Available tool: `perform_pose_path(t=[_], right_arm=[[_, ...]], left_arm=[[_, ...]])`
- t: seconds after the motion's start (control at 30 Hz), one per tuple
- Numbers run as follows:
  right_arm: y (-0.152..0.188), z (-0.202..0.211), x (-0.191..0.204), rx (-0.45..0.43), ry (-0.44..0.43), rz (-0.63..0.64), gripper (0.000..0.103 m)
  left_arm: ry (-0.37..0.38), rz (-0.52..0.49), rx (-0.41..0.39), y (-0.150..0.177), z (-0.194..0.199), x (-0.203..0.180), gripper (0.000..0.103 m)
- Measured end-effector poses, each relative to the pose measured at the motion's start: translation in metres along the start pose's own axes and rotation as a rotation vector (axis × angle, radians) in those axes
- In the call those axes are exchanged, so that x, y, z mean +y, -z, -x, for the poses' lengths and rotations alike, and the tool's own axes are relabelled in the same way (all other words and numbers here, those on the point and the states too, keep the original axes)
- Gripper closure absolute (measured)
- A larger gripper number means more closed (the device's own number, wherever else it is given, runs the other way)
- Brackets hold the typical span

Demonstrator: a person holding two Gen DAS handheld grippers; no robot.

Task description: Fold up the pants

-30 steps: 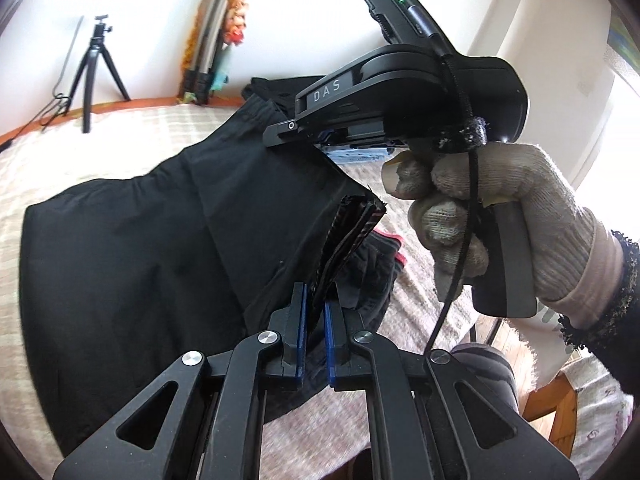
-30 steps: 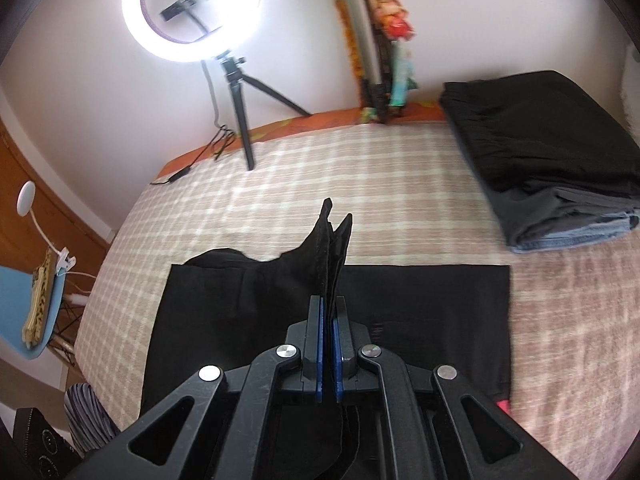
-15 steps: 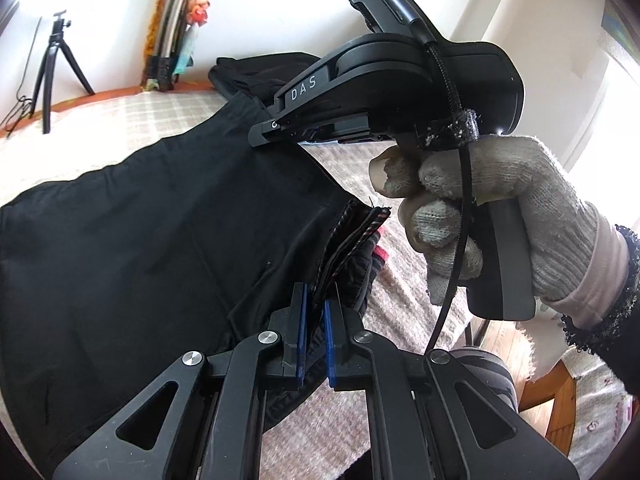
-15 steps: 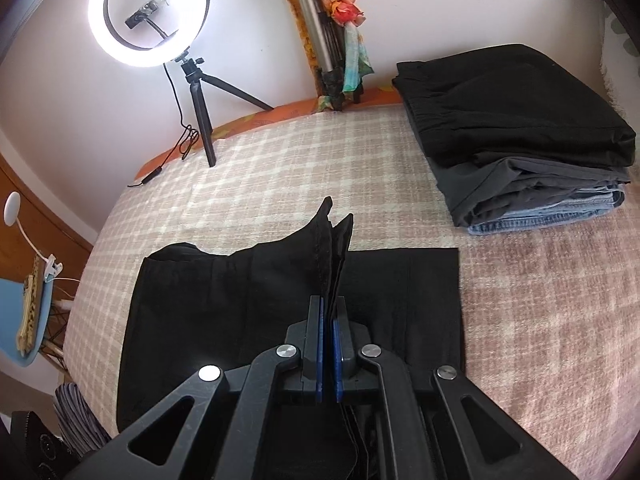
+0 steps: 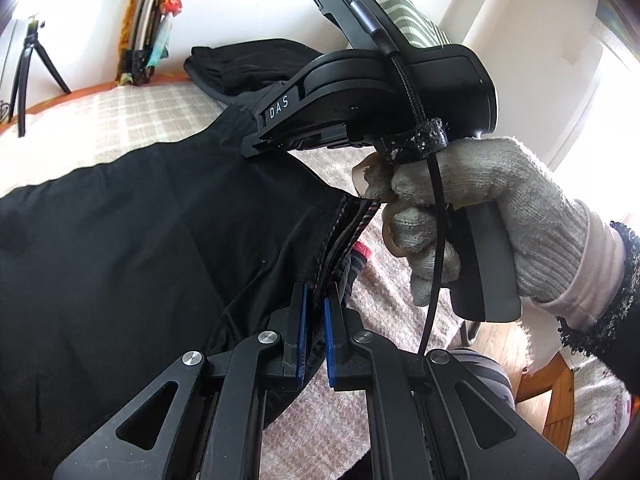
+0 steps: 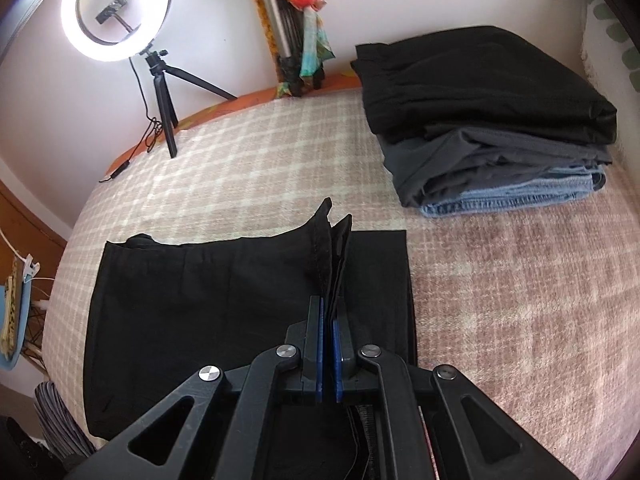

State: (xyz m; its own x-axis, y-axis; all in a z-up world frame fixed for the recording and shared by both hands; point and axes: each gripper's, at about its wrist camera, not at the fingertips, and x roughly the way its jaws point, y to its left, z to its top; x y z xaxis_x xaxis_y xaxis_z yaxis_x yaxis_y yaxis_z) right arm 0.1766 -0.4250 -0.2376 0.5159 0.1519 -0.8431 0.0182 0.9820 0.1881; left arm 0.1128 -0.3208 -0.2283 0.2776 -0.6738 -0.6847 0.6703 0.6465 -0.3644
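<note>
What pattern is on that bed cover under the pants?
A pink-beige and white check, clearest on the bed cover in the right wrist view.

Bright ring light (image 6: pixel 116 8) glare — fisheye-warped, vignetted edges.

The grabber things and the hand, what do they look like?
Each gripper is black, with bright blue pads inside its two fingers and round silver screws: the left gripper and the right gripper. The right gripper's body has white letters DAS, green lights and a black cable strapped on. The right hand wears a knitted off-white glove, with a pale cuff and black sleeve.
</note>
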Motion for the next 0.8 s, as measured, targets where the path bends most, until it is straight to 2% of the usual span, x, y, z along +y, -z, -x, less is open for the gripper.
perform_pose_path(t=[0.17, 0.3, 0.4, 0.43, 0.47, 0.6, 0.8], right_arm=[[0.002, -0.009, -0.007, 0.02, 0.003, -0.016, 0.102], [0.004, -0.013, -0.008, 0.034, 0.021, -0.009, 0.099], [0.003, -0.01, -0.012, 0.043, 0.04, -0.021, 0.083], [0.004, -0.007, -0.013, 0.036, 0.055, -0.019, 0.07], [0.005, 0.001, -0.013, 0.012, 0.071, -0.016, 0.067], [0.011, 0.032, -0.007, -0.044, 0.037, 0.014, 0.067], [0.031, 0.037, 0.031, -0.004, -0.001, 0.14, 0.066]], left_arm=[[0.047, 0.016, 0.058, 0.005, 0.005, 0.001, 0.096], [0.048, 0.006, 0.06, 0.009, 0.033, 0.009, 0.095], [0.03, 0.024, 0.046, 0.013, 0.058, 0.022, 0.095], [0.011, 0.034, 0.042, 0.015, 0.069, 0.03, 0.095], [-0.012, 0.038, 0.034, 0.016, 0.077, 0.037, 0.095], [-0.158, 0.018, -0.03, 0.019, 0.11, 0.067, 0.095], [-0.291, 0.076, -0.002, 0.024, 0.104, 0.115, 0.095]])
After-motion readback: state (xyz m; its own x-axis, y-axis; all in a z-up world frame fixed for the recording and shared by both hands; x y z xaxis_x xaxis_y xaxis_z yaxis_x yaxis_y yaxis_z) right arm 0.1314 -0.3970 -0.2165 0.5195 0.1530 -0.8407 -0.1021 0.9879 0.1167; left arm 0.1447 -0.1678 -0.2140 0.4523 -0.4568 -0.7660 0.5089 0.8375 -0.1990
